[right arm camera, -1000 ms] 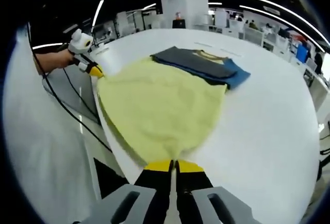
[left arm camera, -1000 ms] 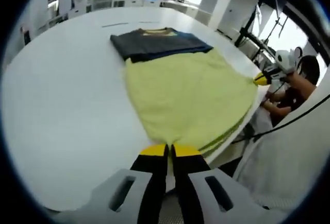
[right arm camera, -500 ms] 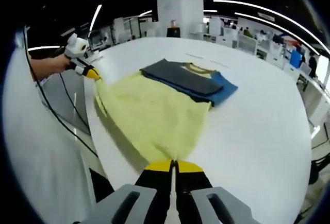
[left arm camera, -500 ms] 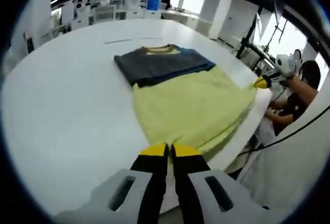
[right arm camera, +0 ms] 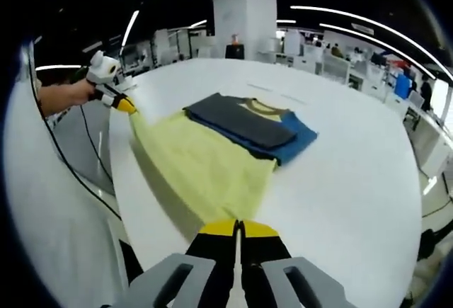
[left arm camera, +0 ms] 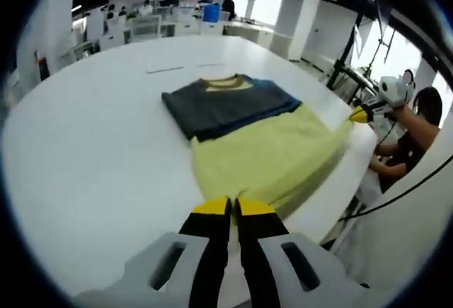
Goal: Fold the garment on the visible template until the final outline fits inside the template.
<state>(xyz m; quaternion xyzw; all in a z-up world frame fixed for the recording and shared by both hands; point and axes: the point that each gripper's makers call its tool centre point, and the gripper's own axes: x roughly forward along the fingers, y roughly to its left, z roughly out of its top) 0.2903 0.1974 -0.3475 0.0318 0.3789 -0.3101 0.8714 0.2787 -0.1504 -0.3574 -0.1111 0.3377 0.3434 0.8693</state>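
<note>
— Where's the garment? 
— Lower centre in both views: yellow-green garment (left arm camera: 272,163) stretched on the white worktop (left arm camera: 92,152), far end under a folded grey-and-blue shirt (left arm camera: 226,103).
— Tongs?
— Left tongs (left arm camera: 232,206) pressed together on the near hem corner; right tongs (right arm camera: 238,228) likewise, pinching the other corner.
— Which way to fold?
— Probably straight ahead: long axis runs from the tongs up-frame toward the shirt. Both equally near. No template outline discernible.
</note>
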